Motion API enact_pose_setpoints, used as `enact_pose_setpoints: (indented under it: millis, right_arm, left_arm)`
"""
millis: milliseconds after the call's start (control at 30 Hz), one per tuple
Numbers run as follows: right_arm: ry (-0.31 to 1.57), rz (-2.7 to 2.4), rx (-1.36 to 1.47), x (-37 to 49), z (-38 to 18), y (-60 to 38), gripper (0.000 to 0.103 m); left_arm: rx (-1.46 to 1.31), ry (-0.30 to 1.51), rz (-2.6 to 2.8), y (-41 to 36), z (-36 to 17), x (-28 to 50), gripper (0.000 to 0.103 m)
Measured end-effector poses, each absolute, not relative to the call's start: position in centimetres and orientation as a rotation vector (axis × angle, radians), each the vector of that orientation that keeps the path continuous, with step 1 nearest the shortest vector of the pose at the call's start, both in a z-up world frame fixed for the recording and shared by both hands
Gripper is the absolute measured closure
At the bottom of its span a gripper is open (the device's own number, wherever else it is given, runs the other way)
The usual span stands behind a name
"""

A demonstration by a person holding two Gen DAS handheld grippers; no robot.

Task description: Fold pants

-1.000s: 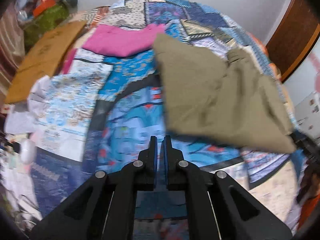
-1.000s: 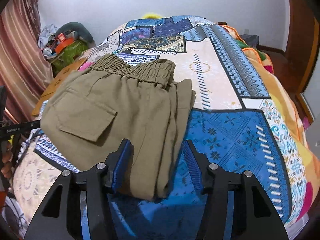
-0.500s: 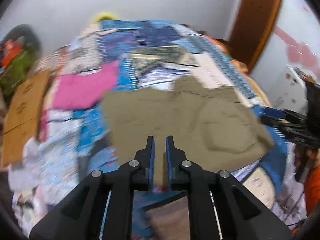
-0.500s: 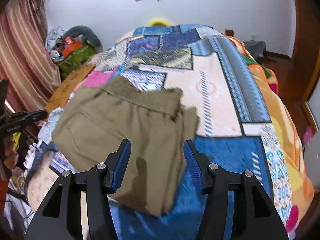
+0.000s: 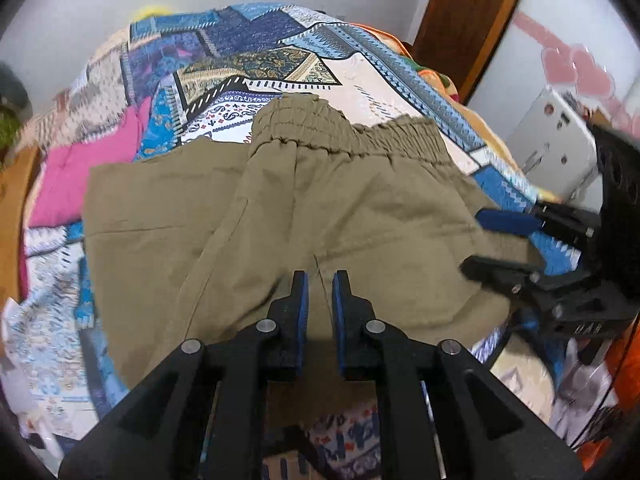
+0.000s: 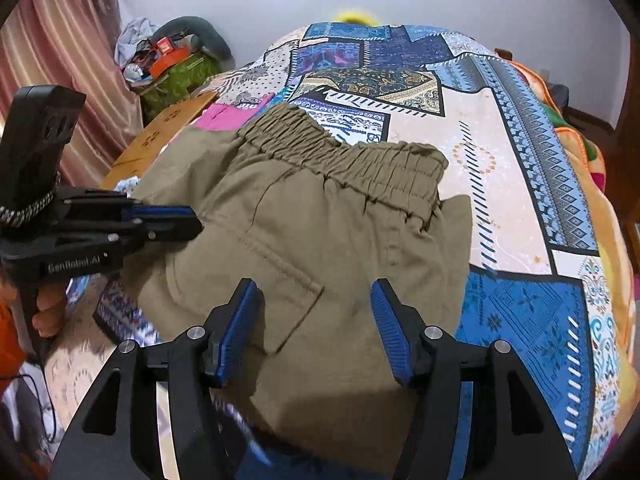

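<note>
Pants (image 5: 320, 200) in olive-khaki cloth lie folded on the bed, on top of a patchwork bedspread (image 5: 256, 60) of blue, cream and purple panels. Their gathered elastic waistband (image 6: 340, 152) faces away from you, toward the far wall, and a patch pocket (image 6: 256, 276) shows on the upper layer. From your left-hand camera, a flat folded part of the pants spreads out to the left, toward a bright pink cloth (image 5: 84, 172) lying on the bedspread.

Your left gripper (image 5: 319, 280) sits over the near part of the pants, its blue-padded jaws drawn close with only a narrow gap between them; nothing is pinched in that gap. You cannot tell from either view whether its tips touch the cloth.

Your right gripper (image 6: 314, 288) is over the pocket side of the pants, its jaws spread wide, with cloth showing in the space between them and nothing gripped. In the left camera it reaches in from the right edge, above the right side of the pants.

Beyond the bed on the left, a brown cardboard sheet (image 6: 160, 136) leans beside a green bag (image 6: 180, 76) heaped with odds and ends, next to a striped curtain (image 6: 68, 60). A brown wooden door frame (image 5: 468, 20) stands at the right.
</note>
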State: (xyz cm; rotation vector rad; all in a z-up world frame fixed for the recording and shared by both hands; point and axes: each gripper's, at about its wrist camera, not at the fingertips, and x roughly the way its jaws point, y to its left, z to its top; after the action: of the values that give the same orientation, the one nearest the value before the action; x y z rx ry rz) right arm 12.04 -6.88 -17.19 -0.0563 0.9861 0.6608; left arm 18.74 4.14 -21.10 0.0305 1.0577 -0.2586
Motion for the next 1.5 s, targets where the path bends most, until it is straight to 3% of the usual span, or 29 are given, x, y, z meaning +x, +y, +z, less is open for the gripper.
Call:
enact_pose_setpoints:
  millis: [133,300,400,433,800,1367,1500]
  right_arm:
    - [0.994,0.647,-0.054,11.3,-16.8,-7.9,0.046]
    - [0.996,0.596,-0.041,10.2,-16.6,-9.7,0.046]
    - [1.009,0.546,-0.034,9.8,-16.7,-11.3,0.046]
    - [1.015,0.544,-0.011,9.8,-16.8,-11.9,0.046]
    - [0.961,0.449,0.093,9.7,-15.4,-14.5,0.043]
    - [1.088,0.518,0.209,15.1,-19.4,-12.9,0.043]
    - [1.076,0.553,0.247,15.6,-20.0,-12.8,0.043]
  left_arm:
    - [0.095,1.030,-0.245,3.8,-20.6,17.0,0.080]
    - [0.095,1.024,-0.212,5.6,-20.5,15.0,0.077]
    - [0.069,1.011,-0.160,7.6,-20.3,13.8,0.055]
    - [0.043,1.021,-0.163,8.3,-20.4,13.6,0.054]
    - [-0.098,1.023,0.042,15.7,-19.5,13.8,0.054]
    - [-0.216,1.088,-0.075,14.8,-22.9,21.7,0.054]
    - [-0.187,1.057,-0.103,14.1,-22.7,22.0,0.074]
